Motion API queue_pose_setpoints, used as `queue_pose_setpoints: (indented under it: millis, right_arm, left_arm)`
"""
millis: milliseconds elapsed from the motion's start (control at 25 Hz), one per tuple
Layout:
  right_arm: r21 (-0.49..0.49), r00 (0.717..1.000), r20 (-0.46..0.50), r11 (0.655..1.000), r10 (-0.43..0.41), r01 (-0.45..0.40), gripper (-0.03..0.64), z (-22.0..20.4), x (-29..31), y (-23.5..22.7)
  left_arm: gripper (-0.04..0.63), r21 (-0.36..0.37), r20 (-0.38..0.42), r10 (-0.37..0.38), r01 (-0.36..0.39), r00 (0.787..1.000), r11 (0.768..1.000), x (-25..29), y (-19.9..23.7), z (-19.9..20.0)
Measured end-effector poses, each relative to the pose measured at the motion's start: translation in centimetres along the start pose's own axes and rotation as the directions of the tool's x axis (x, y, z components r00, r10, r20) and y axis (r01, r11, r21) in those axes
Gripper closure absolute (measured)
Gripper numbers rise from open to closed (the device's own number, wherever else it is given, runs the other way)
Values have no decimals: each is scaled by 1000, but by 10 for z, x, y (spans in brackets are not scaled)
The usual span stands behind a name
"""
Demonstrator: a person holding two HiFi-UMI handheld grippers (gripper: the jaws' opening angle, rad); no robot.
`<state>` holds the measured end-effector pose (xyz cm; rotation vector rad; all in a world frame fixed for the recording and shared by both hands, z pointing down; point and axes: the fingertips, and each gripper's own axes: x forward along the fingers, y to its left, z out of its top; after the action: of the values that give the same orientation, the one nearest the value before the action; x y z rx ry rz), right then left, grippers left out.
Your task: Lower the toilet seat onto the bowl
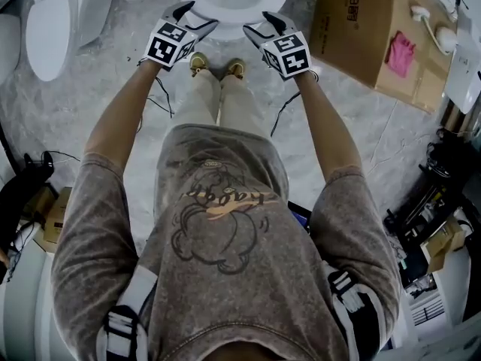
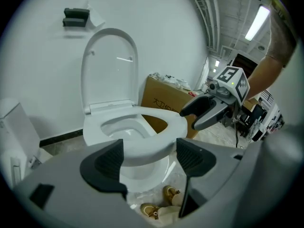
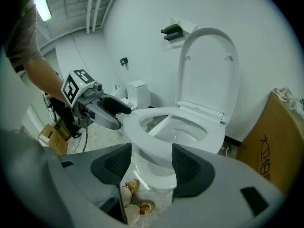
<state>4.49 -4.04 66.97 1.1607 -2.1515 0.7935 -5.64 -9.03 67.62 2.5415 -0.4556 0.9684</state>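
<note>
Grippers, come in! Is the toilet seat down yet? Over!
Left gripper open, empty. Right gripper open, empty. Toilet seat flat on the bowl, lid upright. Nothing in the way.

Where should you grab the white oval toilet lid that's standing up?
Pinch the white oval plastic toilet lid at a side edge near its rounded top, coming from the front, I'd say. It stands upright near the white wall, so behind looks blocked, and it hinges at the bottom, so the top swings easiest.
</note>
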Motion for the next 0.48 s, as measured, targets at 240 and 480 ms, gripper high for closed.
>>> queue_pose_setpoints:
  millis: [240, 480]
  right_arm:
    - [62, 998, -56, 998, 15, -11, 335, -55, 39, 10]
    - [125, 995, -99, 992, 23, -10, 335, -97, 78, 10]
  left_arm:
    - [256, -37, -57, -20, 17, 998, 999, 28, -2, -62]
    - [256, -74, -95, -30, 23, 995, 997, 59, 0, -111]
